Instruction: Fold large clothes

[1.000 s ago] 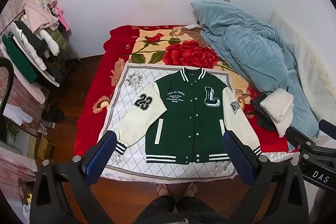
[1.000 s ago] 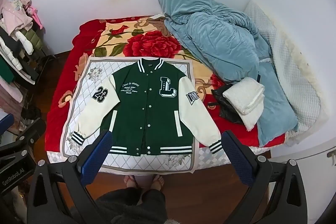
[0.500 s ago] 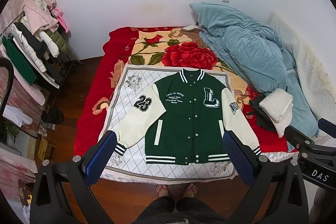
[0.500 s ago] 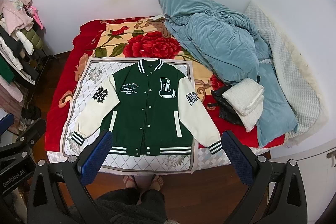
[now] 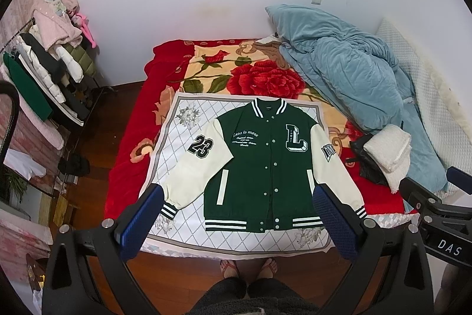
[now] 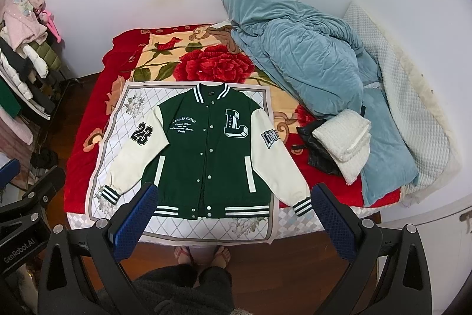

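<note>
The jacket (image 5: 259,167) lies flat, front up, on the bed's near edge. Both claws, left claw (image 5: 236,214) and right claw (image 6: 233,214), hang spread wide, empty. It looks thick, heavy, floppy; pinch the cuffs (image 6: 107,194).

Bedroom clutter around the bed
Crumpled blue duvet (image 6: 298,61), folded white towel (image 6: 343,138), rose-print blanket (image 6: 218,64), crowded clothes rack (image 5: 44,73).

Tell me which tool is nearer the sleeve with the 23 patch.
Left. The left tool hangs above the jacket's hem on the side of the 23 sleeve; the right tool hangs farther over, toward the other sleeve.
</note>
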The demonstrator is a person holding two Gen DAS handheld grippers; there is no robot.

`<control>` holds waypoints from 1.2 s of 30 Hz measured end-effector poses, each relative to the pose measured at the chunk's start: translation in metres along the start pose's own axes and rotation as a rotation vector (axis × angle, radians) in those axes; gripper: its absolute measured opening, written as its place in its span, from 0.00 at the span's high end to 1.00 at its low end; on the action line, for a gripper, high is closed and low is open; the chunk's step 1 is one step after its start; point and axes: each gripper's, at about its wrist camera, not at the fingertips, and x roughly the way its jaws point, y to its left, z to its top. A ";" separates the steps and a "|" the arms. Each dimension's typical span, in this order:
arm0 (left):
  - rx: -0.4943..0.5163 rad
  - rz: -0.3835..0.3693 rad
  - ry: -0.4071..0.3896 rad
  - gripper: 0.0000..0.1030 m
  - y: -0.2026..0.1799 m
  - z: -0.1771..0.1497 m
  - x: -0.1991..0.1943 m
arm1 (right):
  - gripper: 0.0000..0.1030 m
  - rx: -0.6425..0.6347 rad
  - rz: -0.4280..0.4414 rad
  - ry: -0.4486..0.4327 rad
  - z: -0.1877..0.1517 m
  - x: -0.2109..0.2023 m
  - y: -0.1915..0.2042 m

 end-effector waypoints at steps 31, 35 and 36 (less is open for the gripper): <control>0.002 0.001 -0.014 0.00 -0.009 0.008 -0.010 | 0.00 0.001 0.002 -0.004 0.010 -0.003 -0.010; 0.002 0.000 -0.015 0.00 -0.008 0.007 -0.010 | 0.00 0.000 0.003 -0.003 0.012 -0.003 -0.010; 0.002 0.000 -0.016 0.00 -0.008 0.007 -0.010 | 0.00 0.001 0.003 -0.004 0.012 -0.003 -0.010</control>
